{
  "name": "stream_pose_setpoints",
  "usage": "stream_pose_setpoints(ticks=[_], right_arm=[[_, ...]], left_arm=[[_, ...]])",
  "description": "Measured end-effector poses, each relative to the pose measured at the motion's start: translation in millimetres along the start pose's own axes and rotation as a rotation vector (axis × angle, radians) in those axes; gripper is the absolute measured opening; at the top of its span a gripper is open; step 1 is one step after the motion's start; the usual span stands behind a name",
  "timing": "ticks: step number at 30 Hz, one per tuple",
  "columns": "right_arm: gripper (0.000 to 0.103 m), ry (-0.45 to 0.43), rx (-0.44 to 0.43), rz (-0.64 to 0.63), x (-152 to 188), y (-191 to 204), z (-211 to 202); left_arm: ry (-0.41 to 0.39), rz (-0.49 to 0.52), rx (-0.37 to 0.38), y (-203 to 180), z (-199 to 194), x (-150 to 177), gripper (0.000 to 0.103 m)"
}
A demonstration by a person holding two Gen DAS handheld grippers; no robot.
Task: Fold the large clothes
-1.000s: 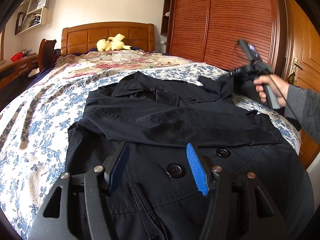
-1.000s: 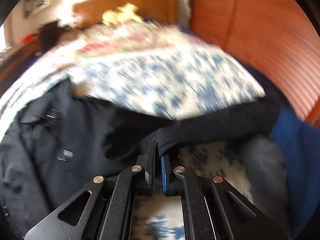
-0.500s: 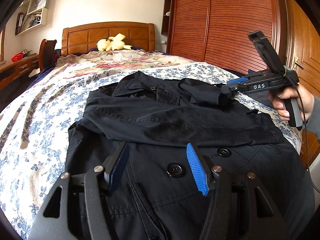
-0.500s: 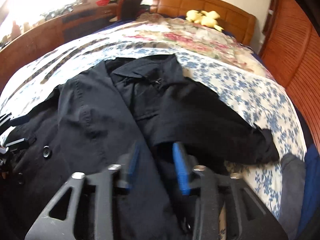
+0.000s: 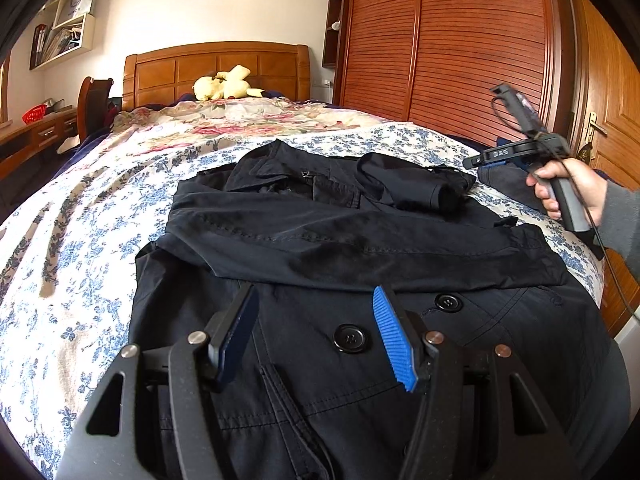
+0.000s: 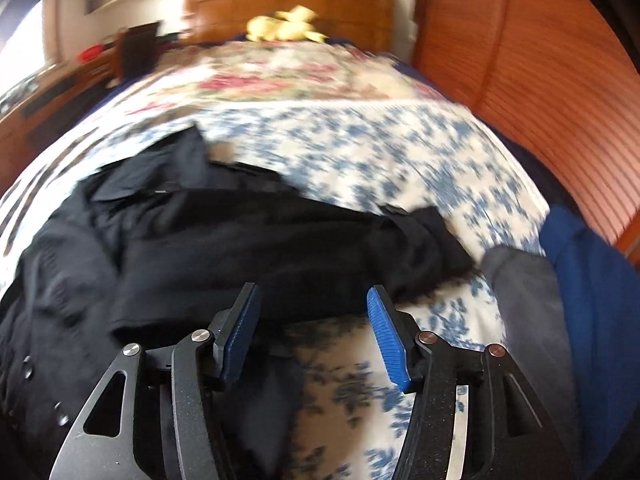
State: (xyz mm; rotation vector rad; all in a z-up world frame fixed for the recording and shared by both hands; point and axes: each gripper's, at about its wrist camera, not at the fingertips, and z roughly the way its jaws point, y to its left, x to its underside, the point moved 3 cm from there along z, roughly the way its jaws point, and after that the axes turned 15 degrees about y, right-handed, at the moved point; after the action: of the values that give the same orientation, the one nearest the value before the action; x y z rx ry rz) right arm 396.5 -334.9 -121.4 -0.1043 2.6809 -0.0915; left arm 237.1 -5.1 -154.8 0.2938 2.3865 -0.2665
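Note:
A black buttoned coat (image 5: 360, 240) lies face up on the floral bedspread (image 5: 80, 220). One sleeve is folded across its chest, and the other sleeve's cuff (image 5: 432, 196) rests near the collar. My left gripper (image 5: 313, 294) hovers open just above the coat's front beside two buttons, with nothing between its blue pads. A hand holds my right gripper (image 5: 480, 160) off the bed's right side. In the blurred right wrist view my right gripper (image 6: 311, 292) has its jaws opening and empty over the coat (image 6: 200, 248) edge.
A yellow plush toy (image 5: 224, 88) sits by the wooden headboard (image 5: 216, 68). A slatted wardrobe (image 5: 460, 40) and a door stand at the right. Grey cloth (image 6: 528, 300) and blue cloth (image 6: 592, 280) lie at the bed's right edge. A desk (image 5: 36, 136) stands at the left.
My right gripper let go of the sleeve, which now lies across the coat's upper chest. It opened and drew back toward the bed's right edge. The left gripper stayed still.

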Motion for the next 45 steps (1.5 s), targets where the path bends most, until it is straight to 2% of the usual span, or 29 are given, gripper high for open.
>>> stream_pose_setpoints(ticks=[11, 16, 17, 18, 19, 20, 21, 25, 29, 34, 38, 43, 44, 45], right_arm=[[0.060, 0.172, -0.063, 0.267, -8, -65, 79], [0.060, 0.163, -0.093, 0.285, -12, -67, 87], [0.053, 0.157, -0.086, 0.264, -14, -65, 87], [0.036, 0.156, -0.081, 0.246, -16, -63, 88], [0.027, 0.154, -0.073, 0.209, -18, -59, 88], [0.012, 0.150, -0.074, 0.181, -20, -55, 88], [0.005, 0.144, -0.076, 0.166, -23, -53, 87], [0.003, 0.012, -0.073, 0.077, -29, -31, 47], [0.003, -0.139, -0.105, -0.078, -27, 15, -24], [0.003, -0.263, -0.207, -0.253, 0, 82, -102], [0.003, -0.297, -0.281, -0.352, 29, 128, -134], [0.005, -0.301, -0.342, -0.477, 65, 179, -153], [0.011, -0.293, -0.357, -0.492, 71, 184, -155], [0.024, -0.280, -0.362, -0.513, 79, 191, -158]], left_arm=[[0.007, 0.000, 0.002, 0, 2, 2, 0.059], [0.015, 0.004, -0.002, -1, 4, 2, 0.059], [0.017, 0.005, -0.004, -1, 4, 1, 0.059], [0.019, 0.007, -0.006, -1, 5, 1, 0.059], [0.020, 0.008, -0.009, -2, 5, 1, 0.059], [0.021, 0.010, -0.010, -2, 5, 1, 0.059], [0.023, 0.010, -0.010, -2, 5, 1, 0.059], [0.022, 0.008, -0.012, -1, 4, 1, 0.059], [0.015, 0.014, -0.023, -2, -1, 1, 0.059], [-0.012, 0.025, -0.044, -4, -16, 2, 0.059], [-0.045, 0.024, -0.047, -6, -35, 4, 0.059], [-0.067, 0.012, -0.078, -7, -66, 19, 0.059], [-0.068, 0.004, -0.078, -6, -72, 21, 0.059], [-0.069, -0.005, -0.077, -6, -78, 24, 0.059]])
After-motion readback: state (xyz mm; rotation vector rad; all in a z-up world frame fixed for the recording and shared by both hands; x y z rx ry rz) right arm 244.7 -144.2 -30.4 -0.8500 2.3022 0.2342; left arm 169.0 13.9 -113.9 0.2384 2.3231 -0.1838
